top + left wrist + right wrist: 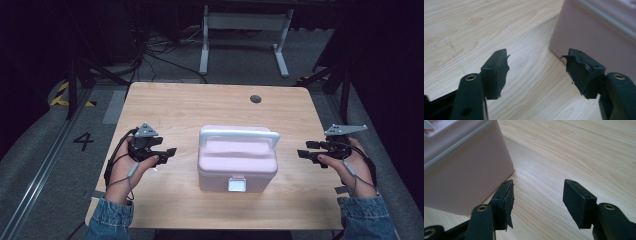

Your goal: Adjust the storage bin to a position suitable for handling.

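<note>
Sitting near the middle of the wooden table (175, 105), a pink lidded box (237, 165) with a white handle (239, 134) and a white front latch (237, 184) is closed. The left gripper (167, 154) and right gripper (303, 150) flank it, each held in 1 hand, jaws spread wide with only bare tabletop between them, both near the box without touching it.

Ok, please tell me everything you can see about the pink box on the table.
The pink box looks like smooth plastic, rectangular with rounded corners. Its lid is shut, with a paler seam line under it. A pale carry handle arches over the top, and a pale latch sits on the front side, facing the person. It stands upright near the middle of the wooden table. Nothing else touches it: the left gripper and right gripper hover open at either side, apart from it.
</note>
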### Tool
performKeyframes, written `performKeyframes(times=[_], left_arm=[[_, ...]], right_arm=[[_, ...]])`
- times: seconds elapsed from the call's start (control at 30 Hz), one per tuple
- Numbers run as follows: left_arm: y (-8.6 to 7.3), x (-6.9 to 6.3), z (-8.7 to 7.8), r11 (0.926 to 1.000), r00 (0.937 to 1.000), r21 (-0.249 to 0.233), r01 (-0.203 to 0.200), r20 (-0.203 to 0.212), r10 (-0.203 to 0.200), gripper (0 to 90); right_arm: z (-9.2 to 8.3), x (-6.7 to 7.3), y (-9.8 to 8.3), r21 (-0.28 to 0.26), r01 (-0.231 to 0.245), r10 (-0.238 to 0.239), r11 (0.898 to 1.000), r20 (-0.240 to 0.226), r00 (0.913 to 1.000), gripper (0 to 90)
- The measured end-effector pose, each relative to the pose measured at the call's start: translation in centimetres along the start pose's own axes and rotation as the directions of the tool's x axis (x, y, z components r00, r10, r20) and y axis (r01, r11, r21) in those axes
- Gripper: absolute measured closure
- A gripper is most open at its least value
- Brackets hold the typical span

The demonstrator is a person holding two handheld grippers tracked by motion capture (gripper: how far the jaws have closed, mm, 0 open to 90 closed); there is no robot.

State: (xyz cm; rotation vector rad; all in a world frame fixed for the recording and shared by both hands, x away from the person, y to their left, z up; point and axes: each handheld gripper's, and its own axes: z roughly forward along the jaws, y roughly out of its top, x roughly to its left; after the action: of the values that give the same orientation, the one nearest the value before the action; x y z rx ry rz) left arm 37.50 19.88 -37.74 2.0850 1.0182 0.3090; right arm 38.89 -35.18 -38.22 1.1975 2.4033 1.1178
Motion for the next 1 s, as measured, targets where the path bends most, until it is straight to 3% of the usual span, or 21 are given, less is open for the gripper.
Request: performKeyframes(times=[0.1, 0.47, 0.83, 0.93, 1.0], left_arm=[[0.5, -0.3, -0.3, 0.9994, 0.9997, -0.034, 0.0, 0.024, 0.001, 31.0], [2.4, -2.3, -1.6, 0.9901, 0.9935, -0.12, -0.072, 0.078, 0.082, 30.1], [4.0, -4.4, -1.8, 0.9743, 0.9751, -0.161, -0.158, 0.131, 0.179, 28.1], [4.1, -4.7, -1.8, 0.9742, 0.9739, -0.164, -0.155, 0.14, 0.178, 28.1], [4.4, -5.0, -1.8, 0.9668, 0.9685, -0.189, -0.171, 0.147, 0.201, 29.2]], right_arm=[[0.0, 0.0, -0.2, 0.007, 0.0, 0.0, 1.0, 0.0, 1.0, 42.5], [-0.4, 0.1, -1.0, 0.011, -0.011, 0.011, 1.0, 0.007, 0.9999, 42.7], [-0.8, 0.2, -1.7, 0.012, -0.02, 0.02, 1.0, 0.017, 0.9996, 42.7], [-0.8, 0.3, -1.8, 0.01, -0.02, 0.02, 1.0, 0.018, 0.9996, 42.7], [-0.8, 0.3, -1.9, 0.013, -0.019, 0.018, 1.0, 0.018, 0.9997, 42.7]])
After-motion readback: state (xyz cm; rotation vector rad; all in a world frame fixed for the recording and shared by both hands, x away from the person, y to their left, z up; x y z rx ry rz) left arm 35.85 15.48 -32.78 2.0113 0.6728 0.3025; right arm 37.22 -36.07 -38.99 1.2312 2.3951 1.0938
